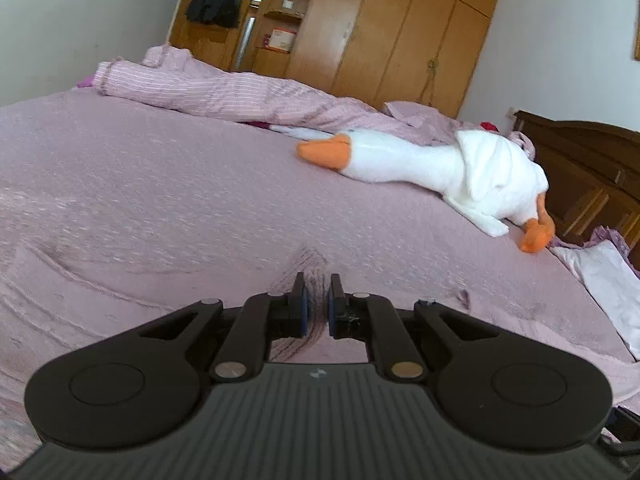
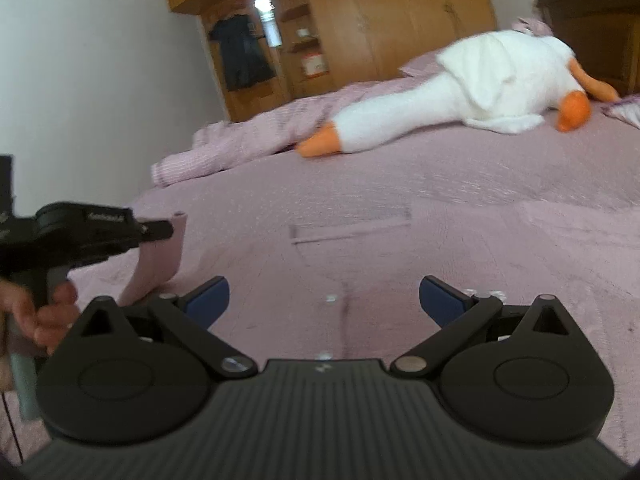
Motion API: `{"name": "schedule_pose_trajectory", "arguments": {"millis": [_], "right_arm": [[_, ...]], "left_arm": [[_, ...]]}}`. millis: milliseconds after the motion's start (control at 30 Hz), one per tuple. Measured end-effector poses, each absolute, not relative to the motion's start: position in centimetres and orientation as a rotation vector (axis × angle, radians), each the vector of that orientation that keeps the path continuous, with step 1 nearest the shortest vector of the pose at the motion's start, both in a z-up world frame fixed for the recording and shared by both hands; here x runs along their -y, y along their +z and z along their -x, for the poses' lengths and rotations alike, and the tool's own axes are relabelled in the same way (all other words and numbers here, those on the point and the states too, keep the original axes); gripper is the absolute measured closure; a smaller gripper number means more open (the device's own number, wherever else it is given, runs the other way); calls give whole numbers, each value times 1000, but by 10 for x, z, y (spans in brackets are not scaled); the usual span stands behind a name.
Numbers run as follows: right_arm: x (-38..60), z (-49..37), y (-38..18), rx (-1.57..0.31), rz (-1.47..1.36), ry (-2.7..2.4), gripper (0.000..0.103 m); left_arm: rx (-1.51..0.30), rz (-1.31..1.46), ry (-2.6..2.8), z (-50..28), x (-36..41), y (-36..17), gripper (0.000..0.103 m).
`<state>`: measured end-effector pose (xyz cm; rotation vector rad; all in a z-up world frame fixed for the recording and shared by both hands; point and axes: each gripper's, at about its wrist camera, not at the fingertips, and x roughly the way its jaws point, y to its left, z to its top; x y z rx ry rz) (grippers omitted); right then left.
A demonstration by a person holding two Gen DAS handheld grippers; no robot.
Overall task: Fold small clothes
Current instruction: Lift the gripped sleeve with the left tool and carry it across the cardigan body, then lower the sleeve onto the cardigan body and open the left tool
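Note:
A small pink garment (image 2: 360,264) lies flat on the pink bedspread (image 2: 480,176), nearly the same colour, with small snaps along its middle. In the right wrist view my left gripper (image 2: 170,230) lifts one corner of it at the left, with a hand (image 2: 44,316) on its handle. In its own view the left gripper (image 1: 317,284) is shut on a puckered fold of the garment (image 1: 312,264). My right gripper (image 2: 324,282) hovers low over the garment's near edge, blue pads (image 2: 212,298) wide open and nothing between them.
A white plush goose (image 1: 440,164) with an orange beak and feet lies across the far side of the bed. Behind it runs a rumpled striped blanket (image 1: 224,92). A wooden wardrobe (image 1: 380,28) stands at the back, a dark headboard (image 1: 592,168) and a pillow (image 1: 604,280) at the right.

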<state>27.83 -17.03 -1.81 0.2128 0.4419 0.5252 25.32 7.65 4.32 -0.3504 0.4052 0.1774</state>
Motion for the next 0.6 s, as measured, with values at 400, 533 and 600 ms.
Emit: {"name": "schedule_pose_trajectory", "arguments": {"millis": [400,533,600], "right_arm": [[226,-299,-16,-431,-312,414,0],[244,-303,-21,-446,-349,390,0],[247,-308,-22,-465,-351,379,0]], "left_arm": [[-405,258,120,-288,6,58,93],[-414,255,115,-290,20,61,93],[-417,238,118,-287,24,63,93]]}}
